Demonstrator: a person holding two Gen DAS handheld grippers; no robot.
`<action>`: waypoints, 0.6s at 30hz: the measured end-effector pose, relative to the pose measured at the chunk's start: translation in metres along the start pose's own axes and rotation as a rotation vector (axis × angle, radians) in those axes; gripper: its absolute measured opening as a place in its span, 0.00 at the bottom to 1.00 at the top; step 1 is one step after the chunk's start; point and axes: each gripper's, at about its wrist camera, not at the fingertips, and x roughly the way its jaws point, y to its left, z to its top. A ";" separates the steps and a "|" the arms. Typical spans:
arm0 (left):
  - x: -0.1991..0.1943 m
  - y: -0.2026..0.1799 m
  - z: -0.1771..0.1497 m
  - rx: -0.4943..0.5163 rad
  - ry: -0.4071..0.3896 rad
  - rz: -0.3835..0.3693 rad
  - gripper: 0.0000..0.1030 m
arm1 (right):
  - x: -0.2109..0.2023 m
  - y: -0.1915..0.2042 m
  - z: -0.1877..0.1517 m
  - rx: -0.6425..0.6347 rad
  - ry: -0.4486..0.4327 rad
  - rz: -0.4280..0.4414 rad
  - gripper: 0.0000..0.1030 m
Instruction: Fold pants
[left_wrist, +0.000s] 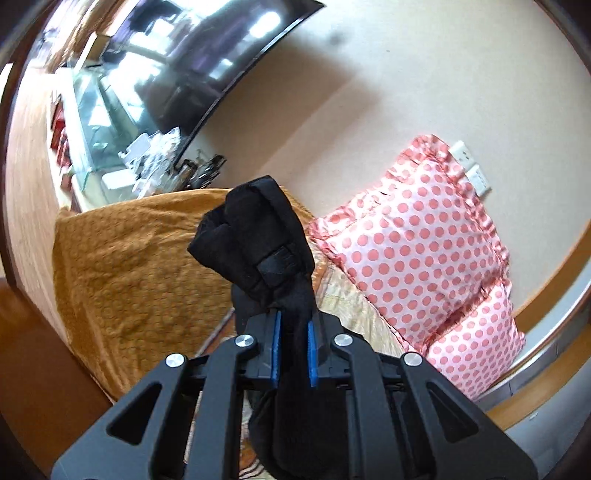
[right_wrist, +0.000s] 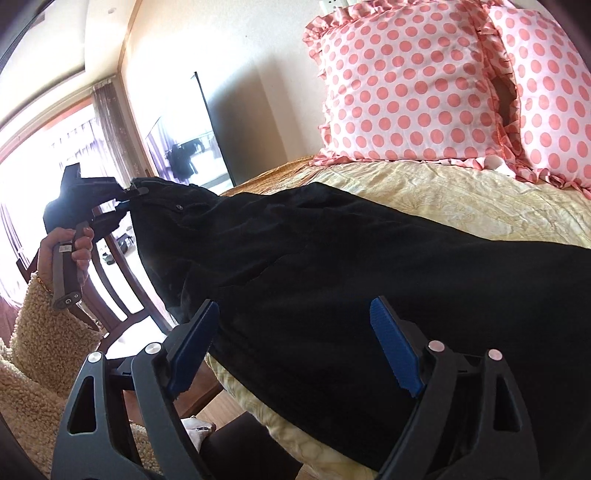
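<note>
The bed (right_wrist: 461, 192) carries my black pants (right_wrist: 332, 258), stretched along its near edge below two dotted pillows (right_wrist: 406, 85). Only my right view shows my hand (right_wrist: 68, 254) lifting the waist end; my left claw (left_wrist: 294, 325) pinches bunched fabric. My right claw (right_wrist: 291, 317) hangs spread, empty, over the cloth.

pants (right_wrist: 332, 266) | black, soft fabric | I see them stretched lengthwise across the bed, lying mostly flat | waistband end (left_wrist: 258, 236) raised off the bed, bunched and folded over | belt loop visible there
</note>
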 end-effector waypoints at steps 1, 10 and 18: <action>0.000 -0.018 -0.003 0.047 0.002 -0.026 0.10 | -0.005 -0.003 -0.002 0.010 -0.008 -0.004 0.84; 0.023 -0.154 -0.058 0.330 0.135 -0.291 0.10 | -0.054 -0.032 -0.026 0.104 -0.095 -0.070 0.84; 0.063 -0.240 -0.165 0.470 0.389 -0.518 0.10 | -0.105 -0.055 -0.053 0.192 -0.162 -0.174 0.84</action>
